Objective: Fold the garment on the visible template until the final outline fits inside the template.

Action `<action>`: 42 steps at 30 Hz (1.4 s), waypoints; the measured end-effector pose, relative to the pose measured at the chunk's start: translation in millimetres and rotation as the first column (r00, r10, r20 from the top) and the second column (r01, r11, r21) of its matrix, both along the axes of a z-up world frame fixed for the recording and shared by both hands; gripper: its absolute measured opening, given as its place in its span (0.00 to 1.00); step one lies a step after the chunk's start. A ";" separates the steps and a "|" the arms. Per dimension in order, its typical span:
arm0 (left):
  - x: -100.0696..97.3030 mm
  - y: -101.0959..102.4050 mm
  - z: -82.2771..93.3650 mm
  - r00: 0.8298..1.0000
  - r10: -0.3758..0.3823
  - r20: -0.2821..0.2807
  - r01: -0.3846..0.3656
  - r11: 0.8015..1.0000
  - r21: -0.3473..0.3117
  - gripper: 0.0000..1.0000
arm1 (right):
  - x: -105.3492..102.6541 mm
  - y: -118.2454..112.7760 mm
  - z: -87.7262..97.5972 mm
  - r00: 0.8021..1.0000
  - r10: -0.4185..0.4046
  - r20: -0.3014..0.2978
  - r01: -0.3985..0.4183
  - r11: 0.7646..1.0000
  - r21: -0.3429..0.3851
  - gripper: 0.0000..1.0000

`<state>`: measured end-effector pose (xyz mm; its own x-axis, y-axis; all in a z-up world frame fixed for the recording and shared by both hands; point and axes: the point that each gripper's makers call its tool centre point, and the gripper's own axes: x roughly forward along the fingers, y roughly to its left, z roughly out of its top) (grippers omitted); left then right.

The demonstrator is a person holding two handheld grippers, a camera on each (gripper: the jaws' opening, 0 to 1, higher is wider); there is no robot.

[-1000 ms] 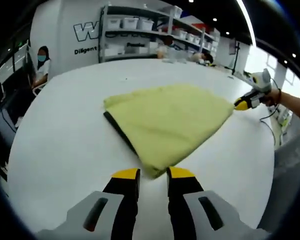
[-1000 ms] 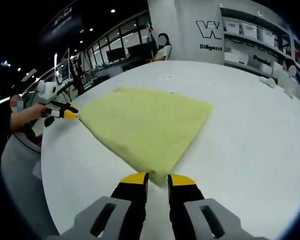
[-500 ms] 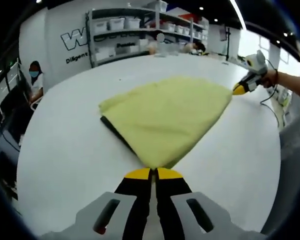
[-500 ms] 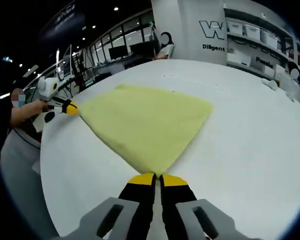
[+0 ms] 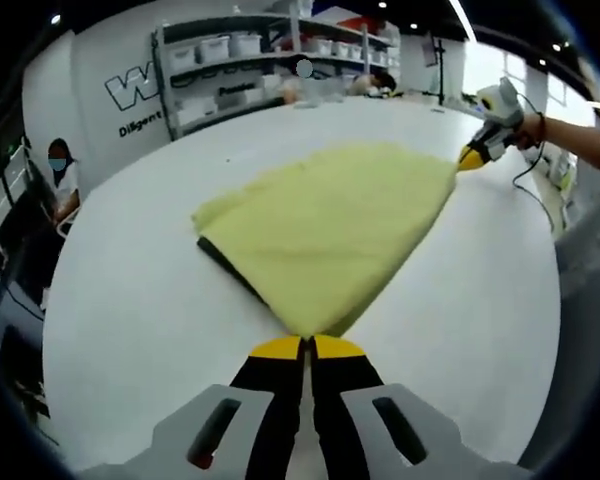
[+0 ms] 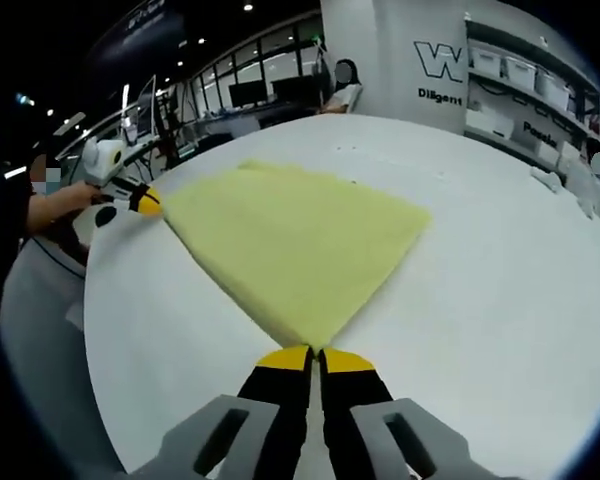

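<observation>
A pale yellow-green garment (image 5: 330, 225) lies spread on the white table (image 5: 130, 300), covering a dark template (image 5: 230, 268) whose edge shows along the cloth's left side. My left gripper (image 5: 305, 345) is shut on the garment's near corner. In the right gripper view the same garment (image 6: 290, 240) stretches away from my right gripper (image 6: 308, 352), which is shut on another corner. Each gripper also shows in the other's view: the right gripper (image 5: 470, 155) at the garment's far right corner, the left gripper (image 6: 145, 203) at the far left corner.
Shelves with white bins (image 5: 240, 60) stand behind the table, beside a wall with lettering. A seated person (image 5: 60, 170) is at the far left. A person's hand (image 6: 60, 205) holds the other gripper. A cable (image 5: 535, 185) trails near the table's right edge.
Both grippers were open a second ago and have shut on the garment's corners. Since then both views have shifted slightly, and the cloth looks pulled a little tauter.
</observation>
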<state>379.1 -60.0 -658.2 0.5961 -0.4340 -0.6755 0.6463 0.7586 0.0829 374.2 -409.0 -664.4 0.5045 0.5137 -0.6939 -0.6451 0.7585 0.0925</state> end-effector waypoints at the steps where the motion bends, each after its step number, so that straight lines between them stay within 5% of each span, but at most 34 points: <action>1: -0.8 0.4 0.4 1.000 -0.001 -0.001 0.001 1.000 0.002 0.01 | -2.4 1.3 -0.2 1.000 0.004 -0.002 -0.004 1.000 -0.002 0.00; 42: -50.7 18.1 -10.2 0.995 0.033 -0.097 -0.032 0.999 0.016 0.01 | -55.8 14.4 -3.1 0.997 -0.045 -0.055 0.049 0.996 0.073 0.00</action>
